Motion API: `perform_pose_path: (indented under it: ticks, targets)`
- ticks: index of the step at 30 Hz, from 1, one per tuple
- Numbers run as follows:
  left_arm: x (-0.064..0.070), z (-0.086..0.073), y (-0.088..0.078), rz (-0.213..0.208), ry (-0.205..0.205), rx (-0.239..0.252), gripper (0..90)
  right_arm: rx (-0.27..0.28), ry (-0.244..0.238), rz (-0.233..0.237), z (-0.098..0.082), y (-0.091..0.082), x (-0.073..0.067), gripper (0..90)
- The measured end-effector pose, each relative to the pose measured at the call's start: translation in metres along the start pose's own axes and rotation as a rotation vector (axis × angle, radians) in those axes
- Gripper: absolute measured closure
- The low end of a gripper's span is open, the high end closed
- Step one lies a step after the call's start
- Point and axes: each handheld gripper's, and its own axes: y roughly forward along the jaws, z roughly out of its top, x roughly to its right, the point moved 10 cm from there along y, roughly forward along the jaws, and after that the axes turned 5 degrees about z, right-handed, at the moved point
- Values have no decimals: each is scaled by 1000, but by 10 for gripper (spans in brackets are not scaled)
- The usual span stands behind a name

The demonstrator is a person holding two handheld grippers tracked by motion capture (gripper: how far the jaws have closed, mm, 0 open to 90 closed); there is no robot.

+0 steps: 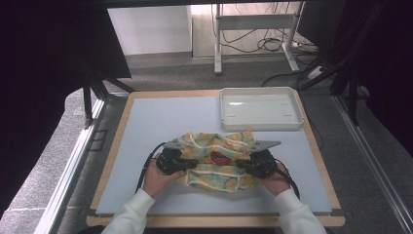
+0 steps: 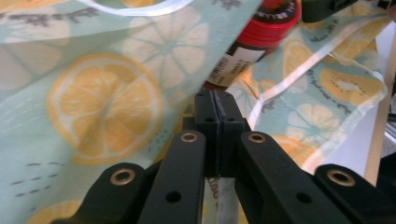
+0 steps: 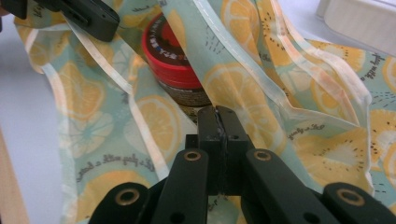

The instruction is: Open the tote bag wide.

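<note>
Between both tools point(image 1: 195, 163) point(image 1: 242, 164), red-lidded jar point(image 1: 218, 157).

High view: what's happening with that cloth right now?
A person at the table works a lemon-print cloth with a gripper in each hand. The left gripper and right gripper come in from opposite sides, both with jaws shut; whether either pinches the fabric is unclear. A red-lidded jar lies in the middle, partly draped by the cloth. A white tray sits beyond, with nothing in it.
</note>
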Motion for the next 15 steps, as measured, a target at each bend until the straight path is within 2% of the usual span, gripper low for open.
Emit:
perform_pose_path:
  ticks: [6,10,15]
  targets:
    - [-7,-1,5,18,-17,-13,900,-26,14,-25,-5,7,11,889]
    - [-8,0,10,36,-7,-25,900,-29,19,-41,-5,10,18,889]
    - [-15,4,16,49,-20,-24,900,-19,30,-75,0,12,31,889]
